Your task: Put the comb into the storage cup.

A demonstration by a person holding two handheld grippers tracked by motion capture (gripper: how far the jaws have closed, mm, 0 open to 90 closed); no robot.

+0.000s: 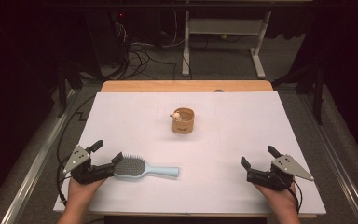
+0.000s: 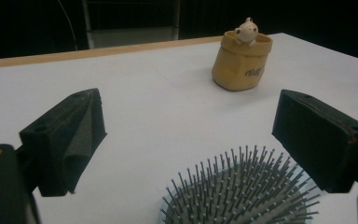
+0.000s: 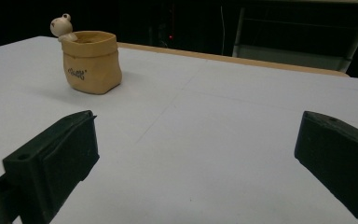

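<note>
The hairbrush (image 1: 142,168) lies flat on the white table (image 1: 242,135), bristles up, its oval head toward your left hand and its pale blue handle pointing right toward the table's middle. Judge it light and rigid: a hard plastic body that will not deform, though its smooth handle may slip between the pads. The bristle bed yields and gives poor purchase, so take hold across the edges of the head or, better, across the narrow handle near the neck.

Your left tool (image 1: 106,153) stands wide open, one jaw beside the head's near end and the other well clear of it; in the left gripper view the bristles (image 2: 242,191) sit low between the two jaws, nearer the right one. Your right tool (image 1: 259,157) is likewise spread wide and holds nothing, resting well apart from the brush. A tan pot with a small figure on its rim (image 1: 182,120) stands farther back, clear of both tools.
</note>
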